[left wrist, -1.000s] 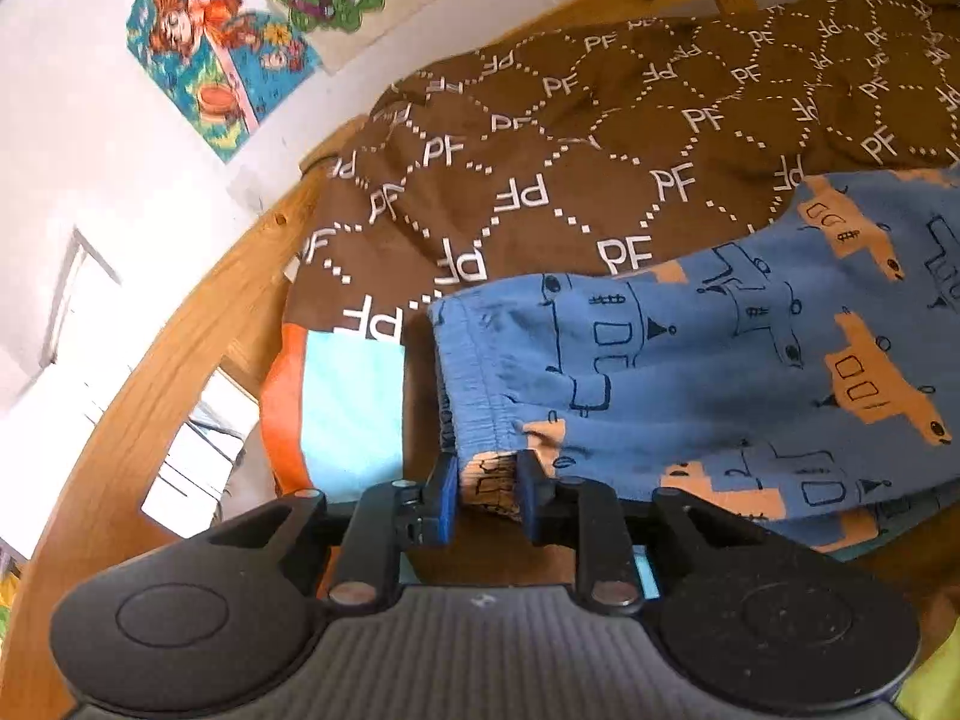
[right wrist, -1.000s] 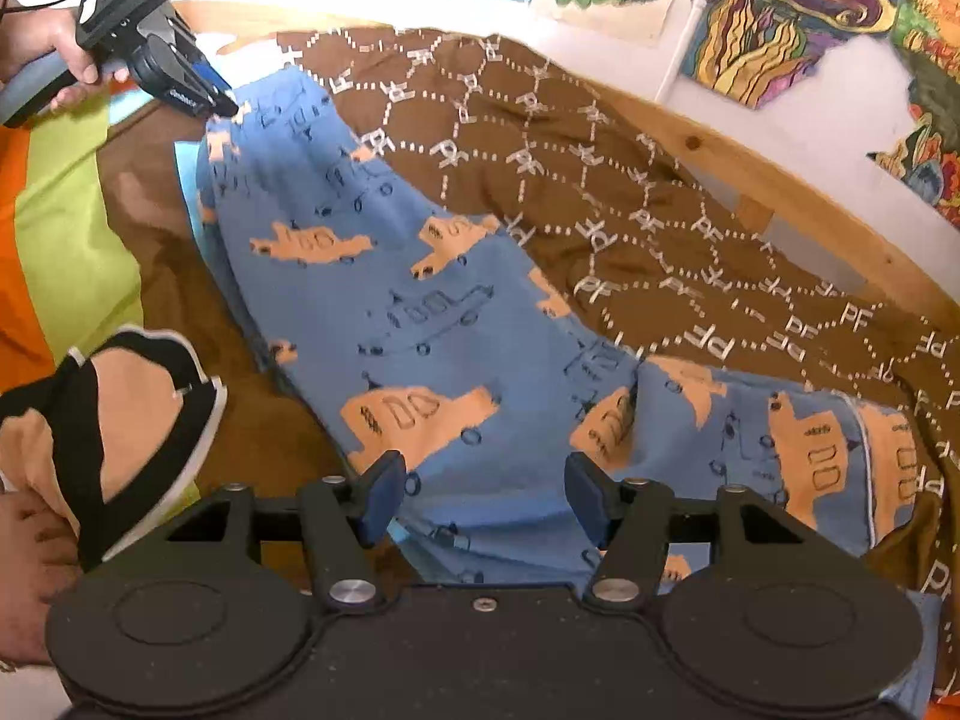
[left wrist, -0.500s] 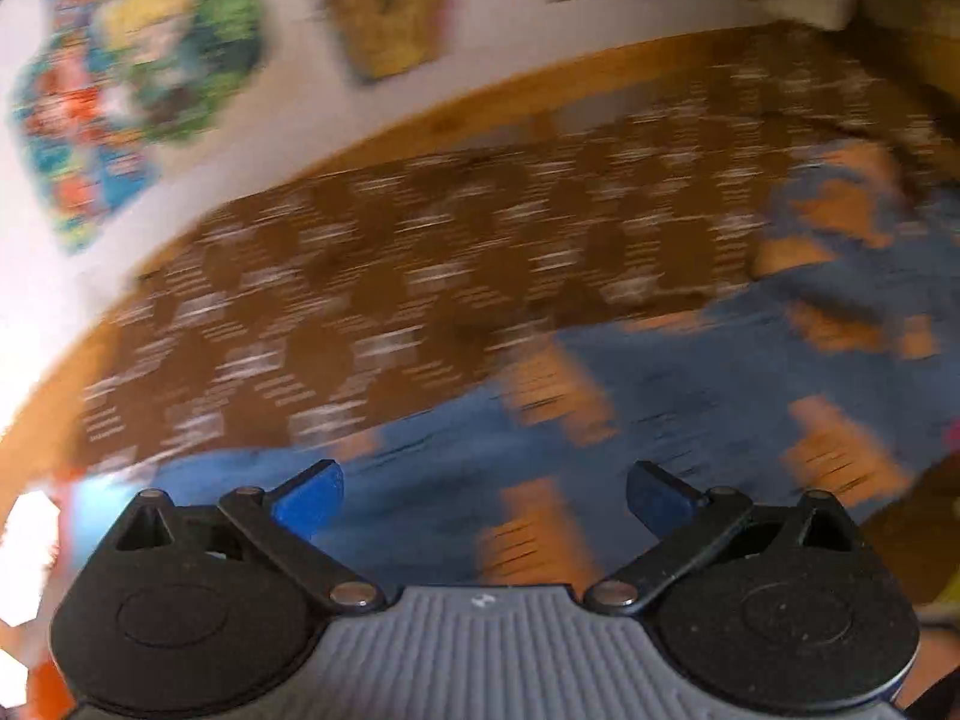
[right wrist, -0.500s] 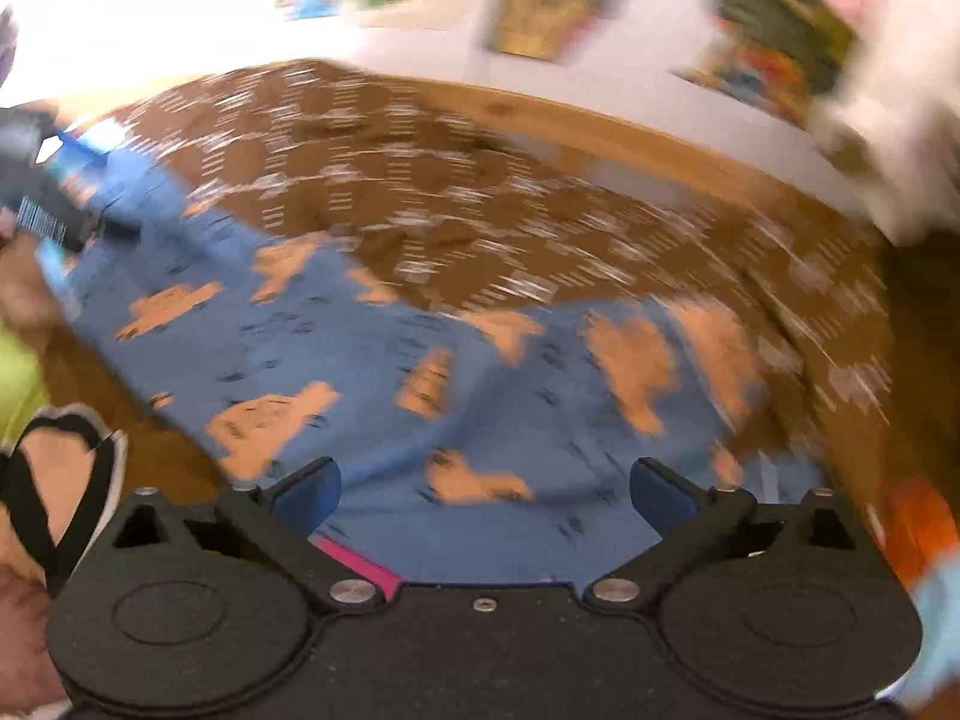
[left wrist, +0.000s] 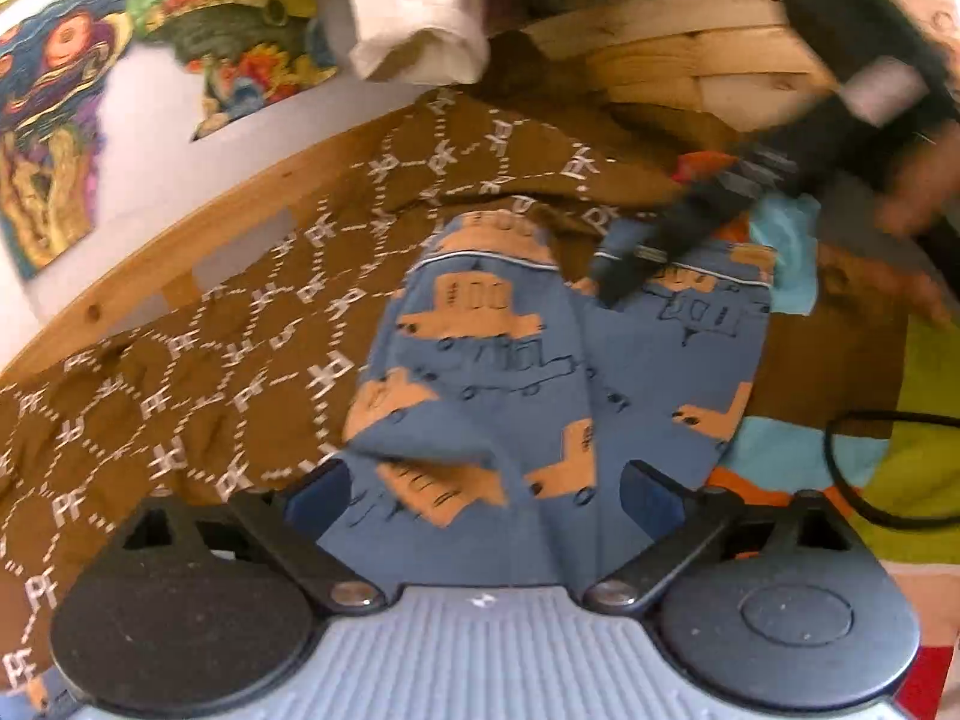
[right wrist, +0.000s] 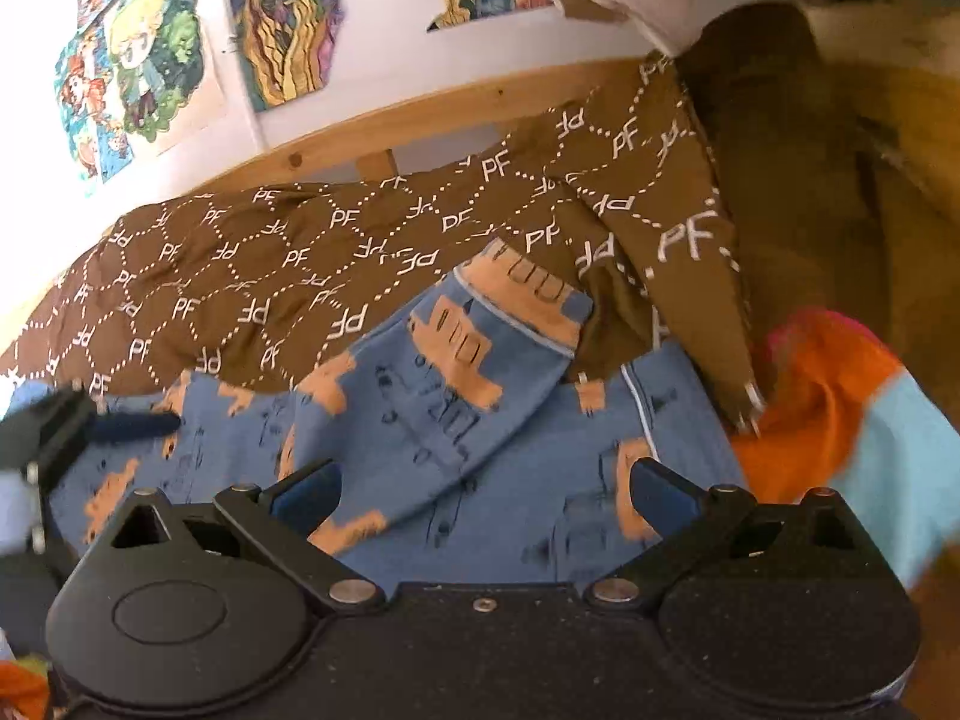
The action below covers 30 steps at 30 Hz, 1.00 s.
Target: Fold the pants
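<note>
Pants of soft blue cotton printed with orange boats and dark line drawings (left wrist: pixel 480 384) lie spread on a brown quilted bedspread with white "PF" lettering (left wrist: pixel 198 372), inside a pale wooden bed frame (left wrist: pixel 180 252). Both legs run away from the left wrist camera, side by side, their white-piped cuffs at the far end; the fabric is limp and rumpled, with a raised crease near the crotch.

The left gripper (left wrist: pixel 480 489) hovers over the upper part of the pants, its blue-padded jaws spread wide and holding nothing. The right gripper (right wrist: pixel 480 489) hangs over the leg ends, jaws equally wide and empty. In the left view it appears as a blurred dark shape near the cuffs.

The task seems at an early step: the garment is laid out but no fold is made. The next move likely calls for each claw to close on an edge of one leg and lay it over the other.

Bright paper drawings (right wrist: pixel 138 60) hang on the white wall behind.
</note>
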Available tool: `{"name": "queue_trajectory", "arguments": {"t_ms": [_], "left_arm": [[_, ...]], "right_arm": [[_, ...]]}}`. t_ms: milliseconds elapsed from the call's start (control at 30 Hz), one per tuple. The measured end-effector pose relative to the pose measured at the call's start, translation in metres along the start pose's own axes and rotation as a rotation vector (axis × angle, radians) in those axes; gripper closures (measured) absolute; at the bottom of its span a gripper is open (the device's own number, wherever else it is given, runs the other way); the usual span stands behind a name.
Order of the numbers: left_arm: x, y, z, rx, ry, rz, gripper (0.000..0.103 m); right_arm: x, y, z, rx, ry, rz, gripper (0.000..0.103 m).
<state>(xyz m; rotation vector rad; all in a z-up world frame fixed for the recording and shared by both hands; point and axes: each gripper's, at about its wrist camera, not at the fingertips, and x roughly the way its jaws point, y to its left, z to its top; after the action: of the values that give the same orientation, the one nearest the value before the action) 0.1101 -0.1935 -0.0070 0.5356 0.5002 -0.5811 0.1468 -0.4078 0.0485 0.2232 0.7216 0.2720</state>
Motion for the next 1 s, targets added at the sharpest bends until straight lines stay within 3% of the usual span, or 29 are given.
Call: {"name": "queue_trajectory", "arguments": {"t_ms": [133,300,333,367,433,533,733,1000], "left_arm": [[0.006,-0.01,0.0,0.074,-0.027,-0.042,0.011],[0.015,-0.022,-0.002,0.149,-0.029,-0.081,0.029],[0.017,-0.025,-0.002,0.171,-0.027,-0.091,0.038],[0.019,-0.027,-0.003,0.189,-0.019,-0.101,0.054],[0.027,-0.029,-0.003,0.212,0.018,-0.11,0.072],[0.034,-0.022,-0.005,0.162,0.051,-0.134,0.083],[0.037,-0.011,-0.008,0.106,0.074,-0.153,0.089],[0.036,-0.006,-0.007,0.084,0.087,-0.149,0.09]], "right_arm": [[0.026,-0.018,0.032,0.083,0.067,0.073,0.009],[0.044,-0.035,0.056,0.125,0.064,0.066,0.027],[0.047,-0.036,0.058,0.123,0.062,0.056,0.028],[0.049,-0.038,0.06,0.122,0.061,0.051,0.029],[0.052,-0.04,0.061,0.126,0.058,0.035,0.031],[0.054,-0.044,0.059,0.139,0.032,0.018,0.044],[0.045,-0.03,0.061,0.017,-0.009,0.021,0.045],[0.07,-0.047,0.059,0.109,0.04,0.024,0.053]]}}
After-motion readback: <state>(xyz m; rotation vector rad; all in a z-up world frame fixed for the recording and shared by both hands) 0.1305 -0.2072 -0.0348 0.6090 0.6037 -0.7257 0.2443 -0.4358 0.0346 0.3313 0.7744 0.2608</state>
